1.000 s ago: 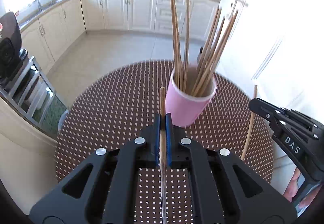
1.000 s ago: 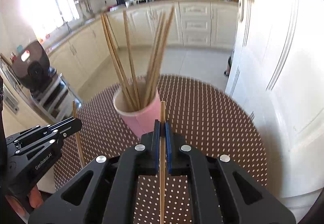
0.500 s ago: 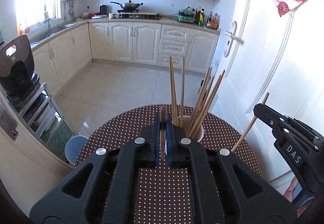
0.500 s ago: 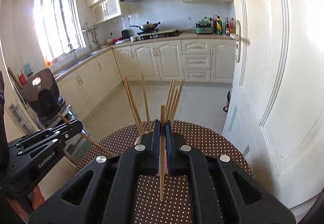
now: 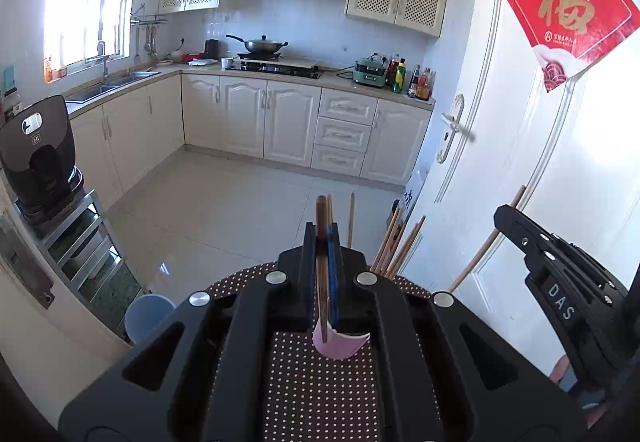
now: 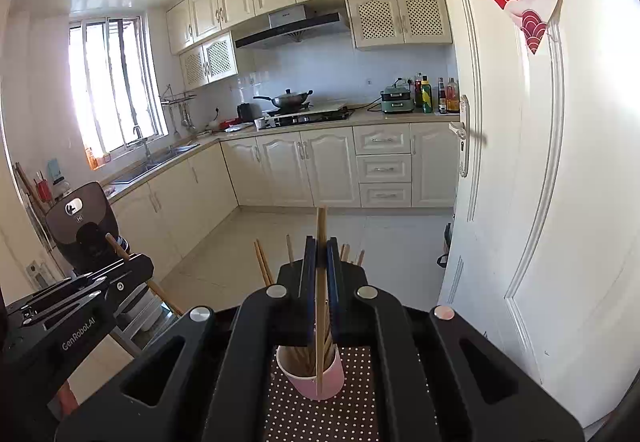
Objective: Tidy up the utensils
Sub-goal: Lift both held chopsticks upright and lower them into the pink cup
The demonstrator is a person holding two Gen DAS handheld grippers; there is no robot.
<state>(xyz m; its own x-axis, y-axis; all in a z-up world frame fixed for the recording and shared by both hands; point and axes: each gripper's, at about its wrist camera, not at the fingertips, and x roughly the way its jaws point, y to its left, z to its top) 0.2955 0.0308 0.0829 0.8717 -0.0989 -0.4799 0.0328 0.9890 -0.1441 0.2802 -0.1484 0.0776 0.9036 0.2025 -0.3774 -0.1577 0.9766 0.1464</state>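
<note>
Chopsticks fill both claws: the left gripper (image 5: 322,242) is clamped on a dark chopstick (image 5: 321,270) that runs lengthwise between its blue pads, and the right gripper (image 6: 320,254) pinches a paler chopstick (image 6: 320,306) the same way, its lower end hanging over the mouth of the cup. Just beyond and below both sets of jaws stands the pink cup (image 6: 316,376) on the dotted tablecloth (image 5: 320,394), already bristling with upright chopsticks (image 5: 394,242). That cup lies straight ahead and underneath each claw, so the coming drop probably depends on tipping each stick's long axis down toward the opening (the right one looks nearer to lined up). Farther off are the tiled floor (image 5: 224,210), the cream cabinets (image 6: 288,170) and the white door (image 6: 540,202).
</note>
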